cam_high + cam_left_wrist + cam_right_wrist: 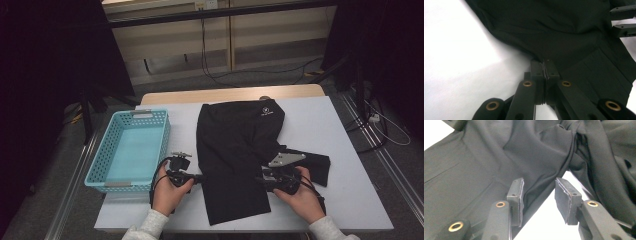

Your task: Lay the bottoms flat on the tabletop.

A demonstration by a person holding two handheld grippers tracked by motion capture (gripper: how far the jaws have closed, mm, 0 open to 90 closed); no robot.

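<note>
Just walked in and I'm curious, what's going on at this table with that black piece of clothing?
A person is handling a black garment spread on the white table. The left gripper is shut on the garment's left edge. The right gripper sits at the opposite edge with its fingers apart, fabric between them but not pinched. A light blue basket stands beside the garment, at the table's left.

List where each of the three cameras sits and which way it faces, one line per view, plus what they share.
High view: above the person's side of the table, facing forward and down; both forearms, left gripper and right gripper show.
Left gripper view: rides the left gripper, looking along jaws shut on the black garment edge.
Right gripper view: rides the right gripper, jaws open over the garment's edge.
Shared: the black garment on the white tabletop.
</note>
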